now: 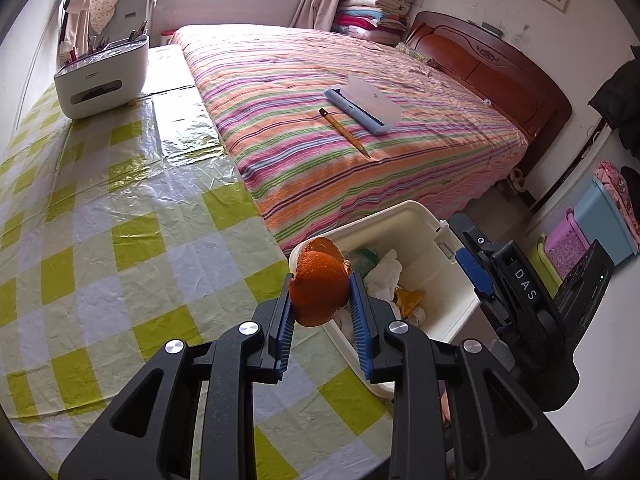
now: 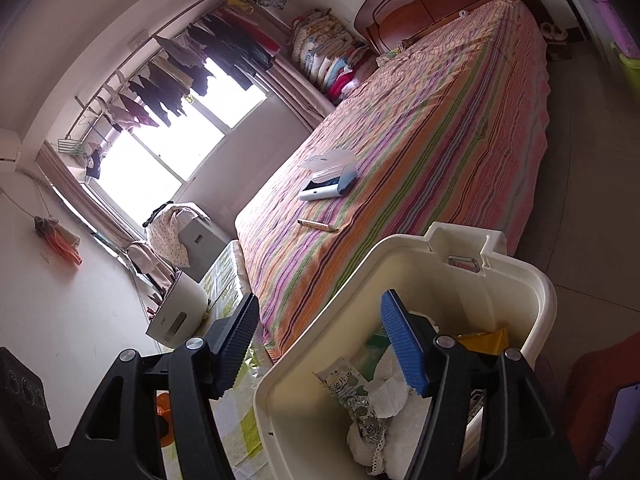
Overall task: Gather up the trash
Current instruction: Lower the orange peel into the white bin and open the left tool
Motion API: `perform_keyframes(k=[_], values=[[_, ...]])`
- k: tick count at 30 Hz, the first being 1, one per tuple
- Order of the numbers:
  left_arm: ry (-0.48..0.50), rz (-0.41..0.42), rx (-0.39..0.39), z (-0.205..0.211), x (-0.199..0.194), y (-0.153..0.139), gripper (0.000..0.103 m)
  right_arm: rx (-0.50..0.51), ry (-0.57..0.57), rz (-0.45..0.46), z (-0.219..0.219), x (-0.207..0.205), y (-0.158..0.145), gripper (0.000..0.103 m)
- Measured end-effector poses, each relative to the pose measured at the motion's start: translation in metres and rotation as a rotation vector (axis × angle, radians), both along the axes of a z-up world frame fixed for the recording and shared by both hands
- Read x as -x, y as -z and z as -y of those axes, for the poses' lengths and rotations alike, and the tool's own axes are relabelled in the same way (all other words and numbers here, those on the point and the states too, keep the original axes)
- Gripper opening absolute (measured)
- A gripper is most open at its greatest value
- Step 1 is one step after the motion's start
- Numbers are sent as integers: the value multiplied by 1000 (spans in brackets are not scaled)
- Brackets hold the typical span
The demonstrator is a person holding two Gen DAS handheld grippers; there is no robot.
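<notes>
My left gripper (image 1: 322,284) is shut on an orange peel (image 1: 318,282) and holds it at the table's edge, next to the near rim of a cream trash bin (image 1: 448,300). The bin holds crumpled white tissue (image 1: 384,272), a yellow wrapper (image 1: 408,300) and other scraps. My right gripper (image 1: 476,272) is open and empty, at the bin's right side in the left wrist view. In the right wrist view the right gripper (image 2: 320,332) is open over the bin (image 2: 516,284), above tissue (image 2: 384,396) and a green snack wrapper (image 2: 348,388).
A table with a green checked plastic cloth (image 1: 120,240) carries a white desk organiser (image 1: 100,76). A striped bed (image 1: 340,120) with a pencil (image 1: 344,134) and an open pencil case (image 1: 364,108) lies behind the bin. Coloured storage boxes (image 1: 580,240) stand at the right wall.
</notes>
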State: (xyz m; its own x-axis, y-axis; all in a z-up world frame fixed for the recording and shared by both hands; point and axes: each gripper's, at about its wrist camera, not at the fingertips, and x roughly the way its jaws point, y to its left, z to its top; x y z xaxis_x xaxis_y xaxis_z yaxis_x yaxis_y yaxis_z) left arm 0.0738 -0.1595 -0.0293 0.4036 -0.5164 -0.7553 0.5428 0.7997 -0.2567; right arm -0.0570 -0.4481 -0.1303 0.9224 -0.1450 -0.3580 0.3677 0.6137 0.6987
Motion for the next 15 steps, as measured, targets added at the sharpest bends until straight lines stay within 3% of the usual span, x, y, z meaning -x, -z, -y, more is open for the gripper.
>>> perform_keyframes(k=[15], values=[[129,-86,-27,74,-15,20,29,-60,130,94,25,27,-3,63]])
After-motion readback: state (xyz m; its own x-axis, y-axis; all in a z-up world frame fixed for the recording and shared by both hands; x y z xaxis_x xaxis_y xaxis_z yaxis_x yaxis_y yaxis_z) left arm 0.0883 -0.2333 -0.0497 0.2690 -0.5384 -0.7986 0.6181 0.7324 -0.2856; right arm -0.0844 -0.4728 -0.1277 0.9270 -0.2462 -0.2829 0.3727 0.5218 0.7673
